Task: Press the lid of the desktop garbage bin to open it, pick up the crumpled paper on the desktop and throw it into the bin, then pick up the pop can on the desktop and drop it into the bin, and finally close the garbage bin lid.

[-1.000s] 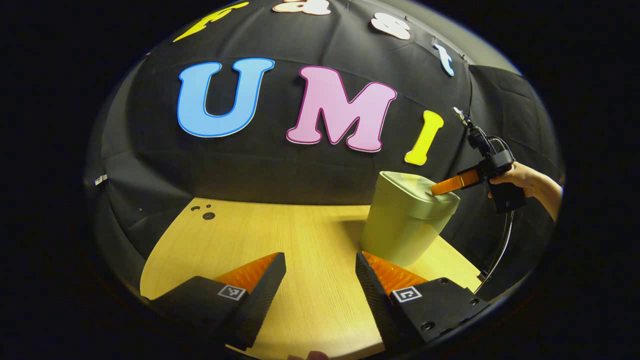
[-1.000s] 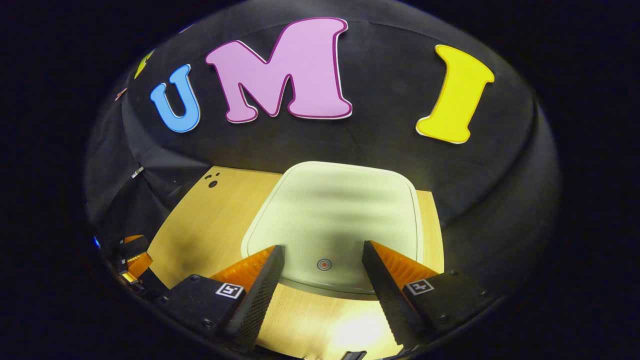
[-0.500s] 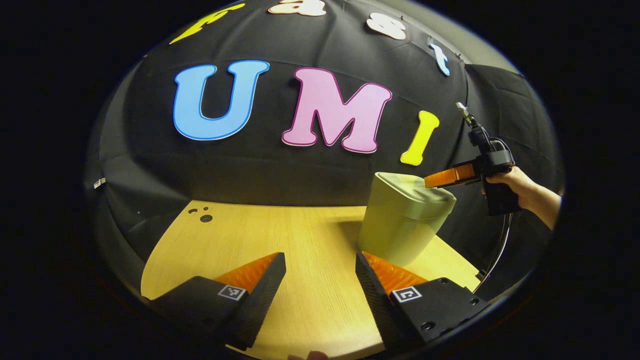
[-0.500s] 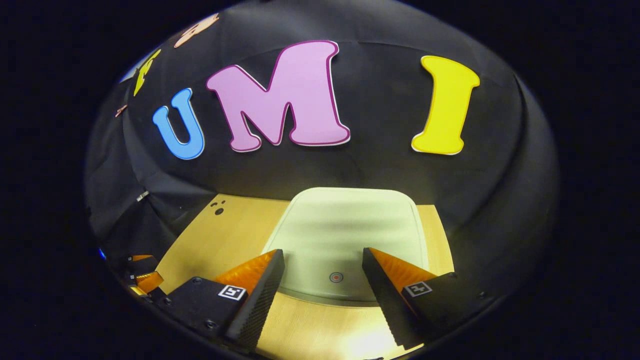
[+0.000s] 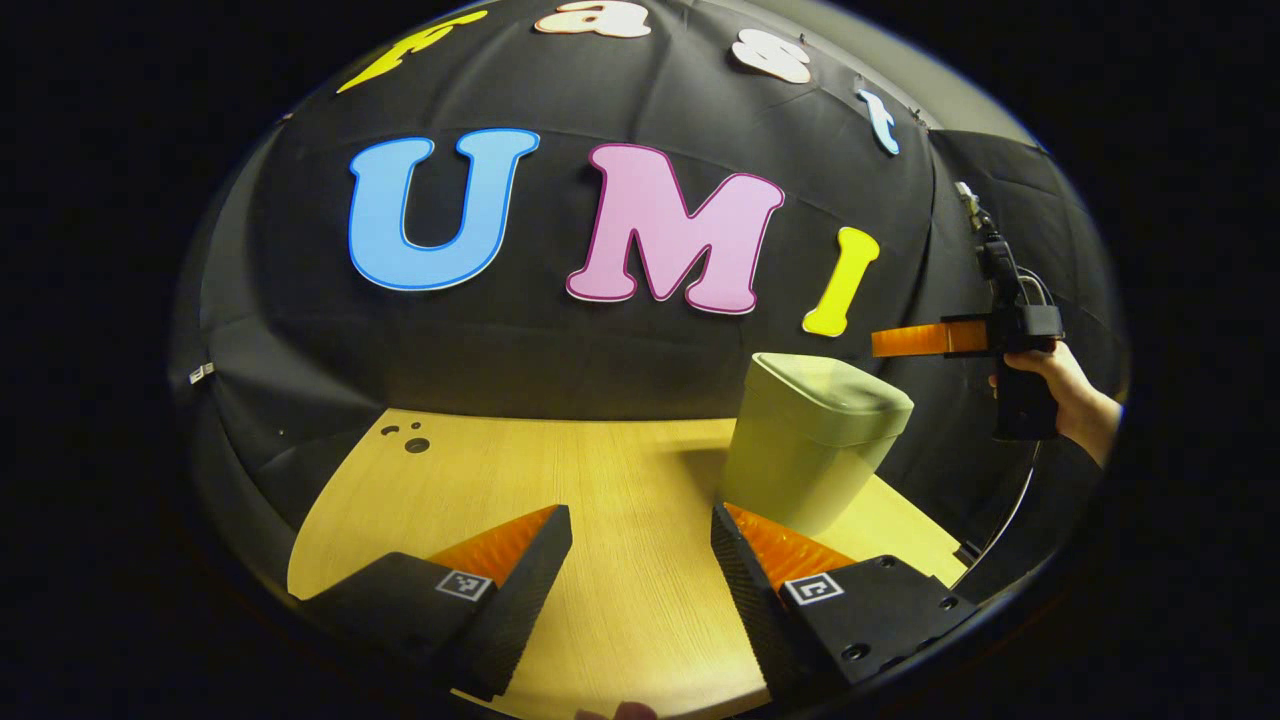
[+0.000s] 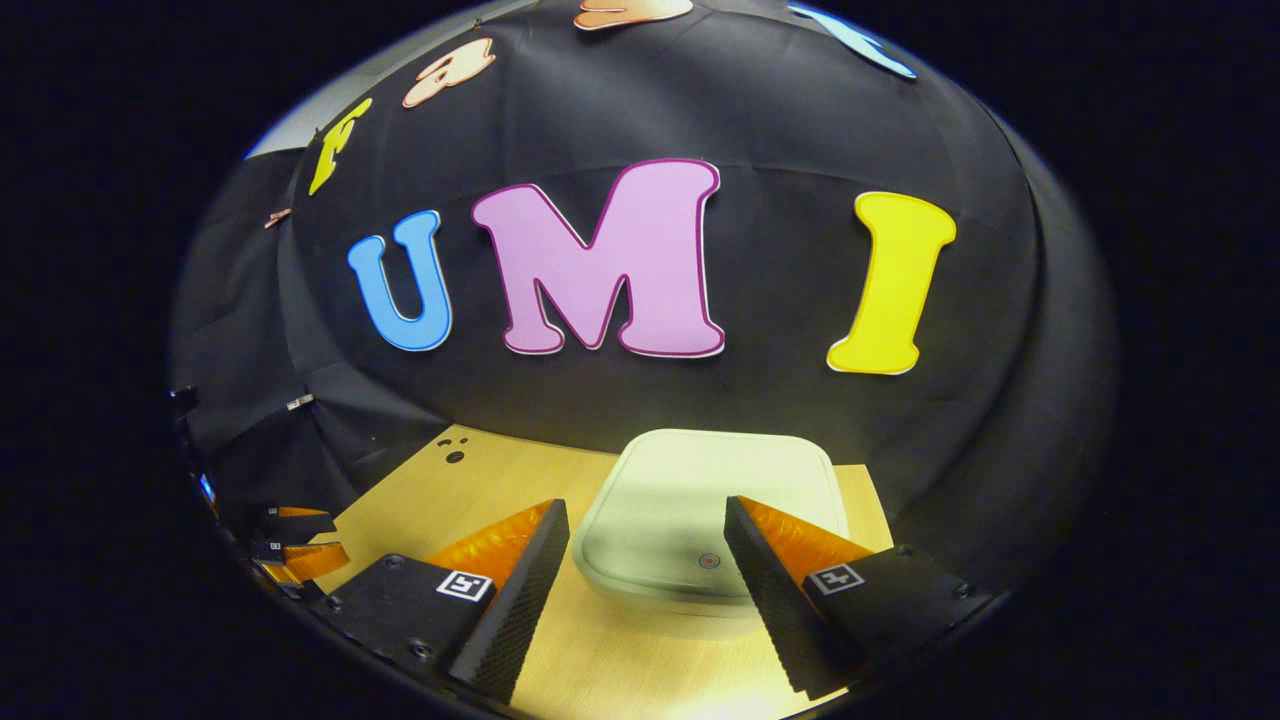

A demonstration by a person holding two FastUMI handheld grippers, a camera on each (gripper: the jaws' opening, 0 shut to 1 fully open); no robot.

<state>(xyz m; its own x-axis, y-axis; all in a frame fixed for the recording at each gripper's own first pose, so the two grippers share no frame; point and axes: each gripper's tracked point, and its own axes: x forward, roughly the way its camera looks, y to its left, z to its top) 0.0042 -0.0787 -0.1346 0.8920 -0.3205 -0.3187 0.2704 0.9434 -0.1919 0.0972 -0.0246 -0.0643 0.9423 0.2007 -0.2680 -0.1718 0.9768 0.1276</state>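
Note:
A pale green bin stands at the right end of the wooden table, its lid lying flat and shut. From above, the lid shows a small round mark near its front edge. My left gripper hovers open low over the table, left of the bin, nothing between its fingers. My right gripper is open in the air above and in front of the lid, apart from it. Farther off, the right gripper is held by a hand above the bin's right side.
The black cloth wall closes the back and both sides of the table. Small dark holes mark the far left corner of the tabletop. A cable hangs from the right gripper's handle. The left gripper sits low at the left.
My right gripper has lifted up and back from the bin lid, which now looks smaller and lower. The lid stays flat. The left gripper has hardly moved.

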